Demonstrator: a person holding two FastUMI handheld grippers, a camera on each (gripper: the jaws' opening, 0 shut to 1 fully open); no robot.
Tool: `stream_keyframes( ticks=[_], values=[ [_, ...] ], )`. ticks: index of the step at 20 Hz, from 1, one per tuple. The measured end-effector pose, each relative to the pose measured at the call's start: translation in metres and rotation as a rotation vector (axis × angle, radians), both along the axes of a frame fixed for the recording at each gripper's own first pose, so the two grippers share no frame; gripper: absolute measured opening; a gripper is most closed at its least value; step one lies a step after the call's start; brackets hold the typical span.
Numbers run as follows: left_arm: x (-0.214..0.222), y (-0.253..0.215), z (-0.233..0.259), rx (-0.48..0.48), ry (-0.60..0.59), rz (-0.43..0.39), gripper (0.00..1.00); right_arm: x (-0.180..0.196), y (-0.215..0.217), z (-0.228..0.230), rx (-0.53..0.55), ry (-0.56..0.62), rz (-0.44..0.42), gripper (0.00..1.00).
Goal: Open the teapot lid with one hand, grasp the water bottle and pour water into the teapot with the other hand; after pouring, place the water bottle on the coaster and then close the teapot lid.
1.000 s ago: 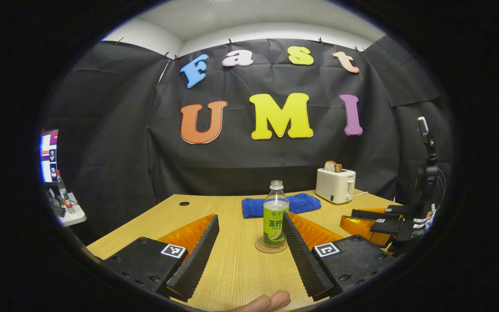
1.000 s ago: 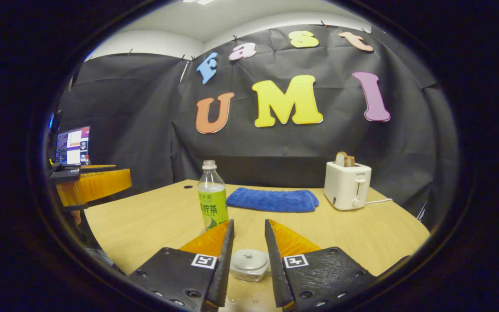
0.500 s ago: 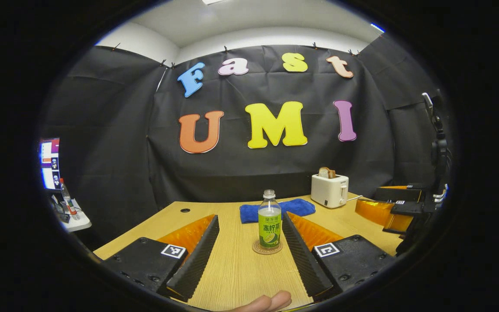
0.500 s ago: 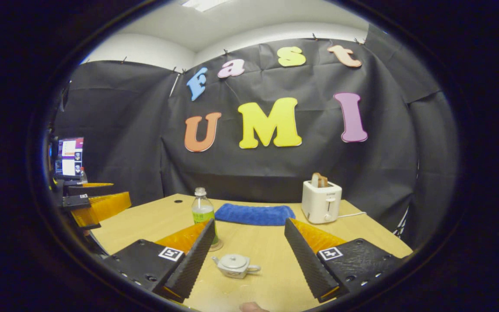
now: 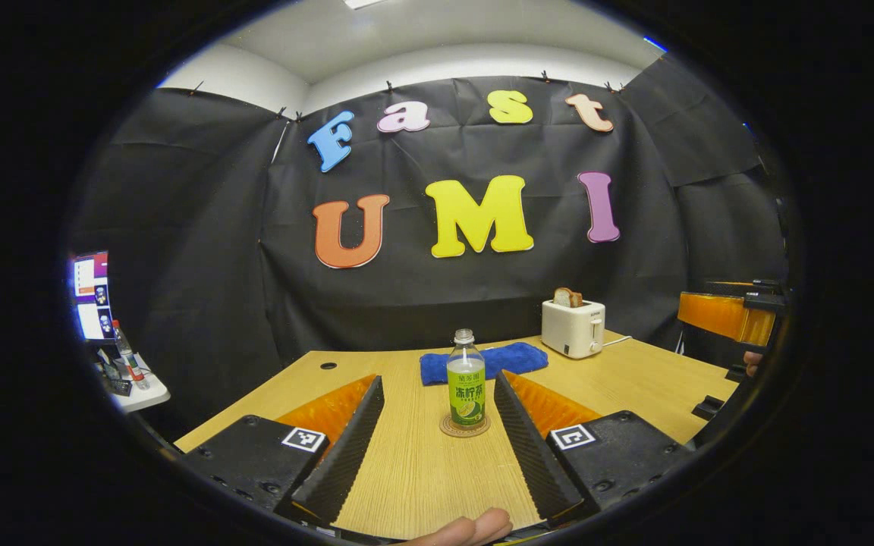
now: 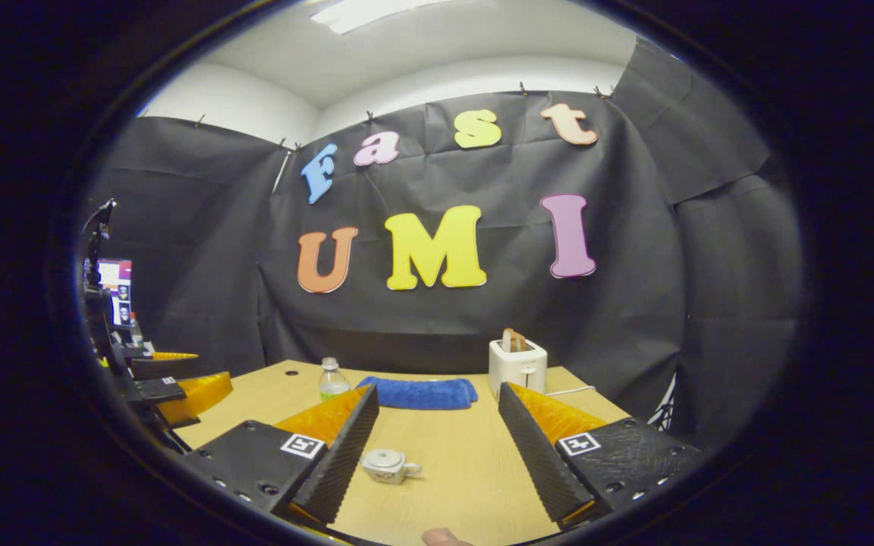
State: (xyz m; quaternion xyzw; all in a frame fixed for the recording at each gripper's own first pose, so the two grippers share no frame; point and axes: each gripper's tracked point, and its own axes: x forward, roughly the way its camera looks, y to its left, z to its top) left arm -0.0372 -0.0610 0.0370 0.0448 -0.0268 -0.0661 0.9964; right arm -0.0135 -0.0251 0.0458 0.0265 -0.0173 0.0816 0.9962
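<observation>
Because the water bottle (image 5: 466, 375) stands upright on the round coaster (image 5: 464, 428) and the lid sits on the teapot (image 6: 387, 465), the task's end condition appears to be met, and both tools are held clear of the work. With its fingers spread wide, the left gripper (image 5: 435, 447) holds nothing; it lines up with the bottle, which stands beyond the fingertips and apart from them. Likewise parted and empty, the right gripper (image 6: 437, 455) sits above the table (image 6: 452, 485) with the small pale teapot between its fingers' lines, untouched. Keeping both tools back from the objects leaves bottle and pot standing undisturbed, which suits a finished run. At the far side of the table lie a folded blue towel (image 5: 482, 362) and a white toaster (image 5: 573, 327) holding a slice of bread; neither is part of the procedure.
</observation>
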Motion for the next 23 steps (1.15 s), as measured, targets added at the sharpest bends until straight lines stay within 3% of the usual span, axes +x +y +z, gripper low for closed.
stream_keyframes(
  ticks=[19,23],
  values=[
    [-0.003,0.010,0.009,-0.026,-0.022,0.017,0.92,-0.005,0.017,-0.011,-0.041,0.046,0.047,0.99],
    [-0.005,0.009,0.016,-0.058,-0.048,0.017,0.92,-0.002,0.012,-0.016,-0.026,0.057,0.047,0.95]
  ],
)
